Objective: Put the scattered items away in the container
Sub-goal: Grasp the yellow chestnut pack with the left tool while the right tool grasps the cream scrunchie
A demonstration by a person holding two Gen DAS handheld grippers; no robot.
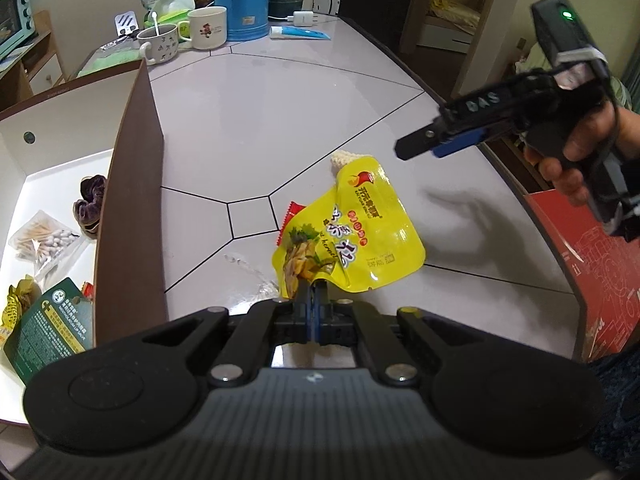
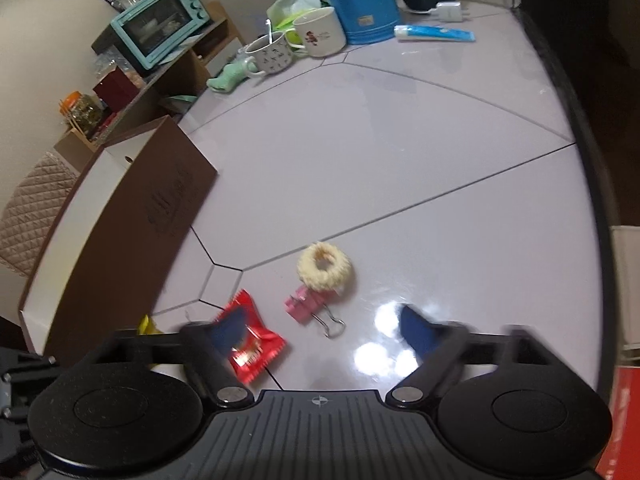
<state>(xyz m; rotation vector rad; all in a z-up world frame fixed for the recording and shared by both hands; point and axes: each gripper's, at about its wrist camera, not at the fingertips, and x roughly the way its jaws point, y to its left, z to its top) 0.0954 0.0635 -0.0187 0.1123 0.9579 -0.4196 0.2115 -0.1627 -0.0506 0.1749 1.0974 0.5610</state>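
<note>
Left gripper fingers pinched yellow snack pouch's bottom edge | light, floppy, slippery film | right gripper fingers spread

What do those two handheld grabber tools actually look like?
Both are black plastic with two round knobs, silver rivets on the link arms and blue pads inside the fingers. The right gripper shows raised "DAS" lettering, a green light, a cable and a bare hand gripping it. The left gripper looks alike.
</note>
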